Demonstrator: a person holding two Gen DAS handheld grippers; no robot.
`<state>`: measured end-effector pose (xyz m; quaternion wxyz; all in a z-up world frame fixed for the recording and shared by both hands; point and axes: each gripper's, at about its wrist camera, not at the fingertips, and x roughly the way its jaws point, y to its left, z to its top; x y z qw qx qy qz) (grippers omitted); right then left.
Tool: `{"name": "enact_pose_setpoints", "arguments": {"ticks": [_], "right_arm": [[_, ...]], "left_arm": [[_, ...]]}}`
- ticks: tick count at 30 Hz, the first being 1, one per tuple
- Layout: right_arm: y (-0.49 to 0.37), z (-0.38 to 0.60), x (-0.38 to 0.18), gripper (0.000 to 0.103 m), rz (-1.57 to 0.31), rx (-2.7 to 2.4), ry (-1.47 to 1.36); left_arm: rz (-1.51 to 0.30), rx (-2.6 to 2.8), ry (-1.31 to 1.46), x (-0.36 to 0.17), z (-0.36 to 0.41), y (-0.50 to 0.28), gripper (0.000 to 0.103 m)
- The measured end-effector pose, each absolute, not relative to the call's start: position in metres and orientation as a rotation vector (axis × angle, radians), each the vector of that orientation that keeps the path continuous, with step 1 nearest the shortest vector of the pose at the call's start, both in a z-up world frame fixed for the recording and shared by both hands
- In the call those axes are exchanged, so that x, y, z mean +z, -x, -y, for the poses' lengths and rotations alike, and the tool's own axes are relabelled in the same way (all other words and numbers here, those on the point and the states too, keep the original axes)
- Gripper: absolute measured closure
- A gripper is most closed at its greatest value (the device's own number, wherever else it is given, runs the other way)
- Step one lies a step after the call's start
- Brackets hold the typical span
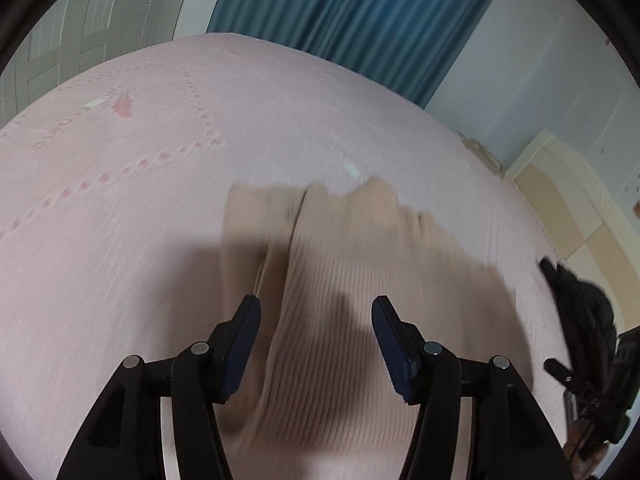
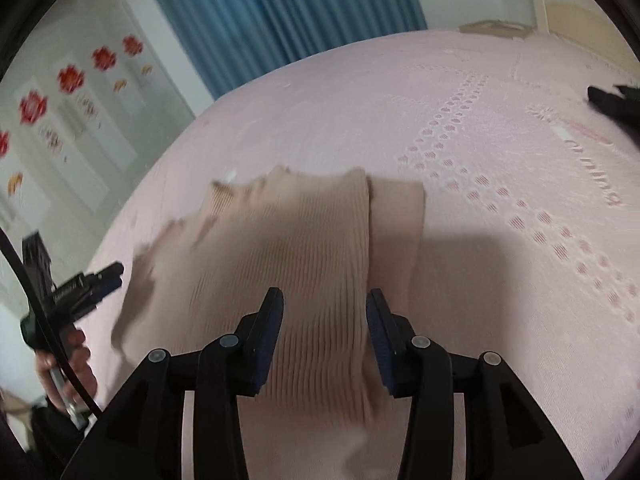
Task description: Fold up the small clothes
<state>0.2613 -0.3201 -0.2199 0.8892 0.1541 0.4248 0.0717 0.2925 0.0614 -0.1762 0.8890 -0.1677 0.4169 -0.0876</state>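
A beige ribbed knit garment [image 1: 360,248] lies partly folded on the pink bed cover [image 1: 140,200], with one layer lapped over another along a lengthwise edge. It is blurred. My left gripper [image 1: 316,304] is open just above its near part, and the cloth lies under the gap without touching the pads. In the right wrist view the same garment [image 2: 288,232] runs under my right gripper [image 2: 324,294], which is also open with its pads off the cloth. The left gripper [image 2: 110,278] shows at the garment's left edge, held by a hand [image 2: 68,360].
The pink bed cover [image 2: 500,140] stretches wide around the garment. A blue curtain [image 1: 360,12] hangs behind the bed. A dark item [image 2: 612,100] lies at the bed's far right. Cream furniture [image 1: 572,208] stands beside the bed, and red flower stickers [image 2: 72,76] mark a wall.
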Motion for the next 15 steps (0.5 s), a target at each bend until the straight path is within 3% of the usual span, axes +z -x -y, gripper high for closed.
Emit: {"name": "enact_pose_setpoints", "arguments": {"ticks": [2,8,15], "right_arm": [[-0.241,0.318,-0.222,0.051,-0.895,0.161,-0.313],[-0.204,0.313,-0.248,0.050,-0.979,0.163,-0.367],[-0.216,0.319,-0.274,0.048,-1.026,0.155,-0.507]], "left_arm": [[-0.881,-0.167,0.346,-0.179,-0.064,-0.272,0.040],[-0.939,-0.171,0.459,-0.204,-0.080,-0.223,0.040],[-0.948,-0.209,0.546,-0.226,-0.081,-0.237,0.039]]}}
